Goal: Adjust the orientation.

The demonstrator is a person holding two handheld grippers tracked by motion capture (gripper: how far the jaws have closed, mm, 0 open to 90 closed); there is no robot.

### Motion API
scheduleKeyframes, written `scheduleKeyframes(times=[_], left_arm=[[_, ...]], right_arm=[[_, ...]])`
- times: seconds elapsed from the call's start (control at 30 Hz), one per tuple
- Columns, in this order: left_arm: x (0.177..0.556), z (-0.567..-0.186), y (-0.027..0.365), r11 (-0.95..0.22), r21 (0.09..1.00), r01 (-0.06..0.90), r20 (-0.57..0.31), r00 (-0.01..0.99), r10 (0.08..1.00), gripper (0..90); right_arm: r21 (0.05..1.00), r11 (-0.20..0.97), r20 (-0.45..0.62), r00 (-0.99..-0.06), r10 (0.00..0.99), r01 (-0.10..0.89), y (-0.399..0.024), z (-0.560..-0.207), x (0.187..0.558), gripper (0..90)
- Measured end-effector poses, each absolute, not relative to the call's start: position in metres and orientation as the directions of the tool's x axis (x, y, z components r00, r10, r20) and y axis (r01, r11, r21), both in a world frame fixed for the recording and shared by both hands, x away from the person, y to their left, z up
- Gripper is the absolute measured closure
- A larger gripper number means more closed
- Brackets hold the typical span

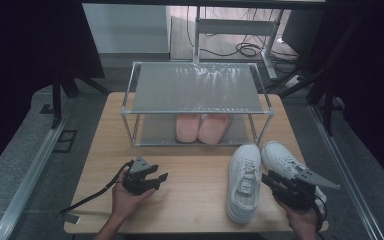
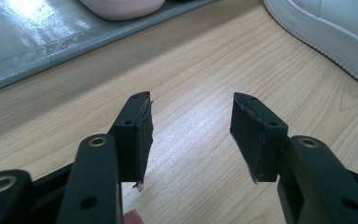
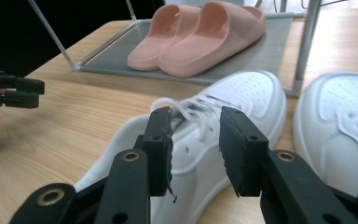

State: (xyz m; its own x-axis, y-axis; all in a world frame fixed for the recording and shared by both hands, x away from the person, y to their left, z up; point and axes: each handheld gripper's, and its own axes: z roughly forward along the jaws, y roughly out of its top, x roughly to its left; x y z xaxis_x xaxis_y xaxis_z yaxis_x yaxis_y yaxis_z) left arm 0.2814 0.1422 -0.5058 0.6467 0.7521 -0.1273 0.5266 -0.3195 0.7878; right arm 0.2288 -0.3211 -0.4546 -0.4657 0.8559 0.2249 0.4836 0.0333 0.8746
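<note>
Two white sneakers lie on the wooden table at the front right: one (image 1: 243, 182) nearer the middle, the other (image 1: 285, 160) to its right. My right gripper (image 1: 269, 179) hovers between them, pointing at the first. In the right gripper view its jaws (image 3: 196, 114) stand apart with nothing between the pads, just above that sneaker's (image 3: 242, 93) laces; the other sneaker (image 3: 345, 121) is at the right. My left gripper (image 1: 159, 180) is held over bare wood at the front left, open and empty (image 2: 192, 98).
A metal shoe rack (image 1: 197, 87) stands at the back of the table. A pair of pink slippers (image 1: 202, 127) sits on its lower shelf (image 2: 28, 42). Bare tabletop (image 1: 190, 170) lies between the two grippers. Cables cover the floor beyond.
</note>
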Motion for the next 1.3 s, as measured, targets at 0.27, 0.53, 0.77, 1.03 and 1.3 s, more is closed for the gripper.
scheduleKeyframes(times=[0.27, 0.53, 0.77, 1.03, 1.3], left_arm=[[0.281, -0.505, 0.143, -0.323, 0.787, 0.525, -0.123, 0.648, 0.752, 49.2], [0.283, -0.51, 0.14, -0.341, 0.773, 0.535, -0.121, 0.652, 0.748, 49.2], [0.284, -0.509, 0.14, -0.339, 0.774, 0.535, -0.126, 0.654, 0.746, 49.2], [0.282, -0.507, 0.142, -0.342, 0.777, 0.528, -0.12, 0.657, 0.744, 49.2], [0.283, -0.51, 0.14, -0.347, 0.772, 0.533, -0.123, 0.66, 0.741, 49.2]], right_arm=[[0.86, 0.016, 0.235, -0.424, 0.875, 0.51, -0.337, -0.463, 0.216, 71.2], [0.833, 0.037, 0.245, -0.427, 0.871, 0.553, -0.344, -0.477, 0.207, 88.0], [0.829, 0.07, 0.212, -0.428, 0.878, 0.554, -0.33, -0.478, 0.217, 89.8], [0.848, 0.104, 0.179, -0.464, 0.868, 0.52, -0.31, -0.469, 0.214, 89.8], [0.866, 0.15, 0.169, -0.562, 0.809, 0.477, -0.28, -0.451, 0.188, 90.0]])
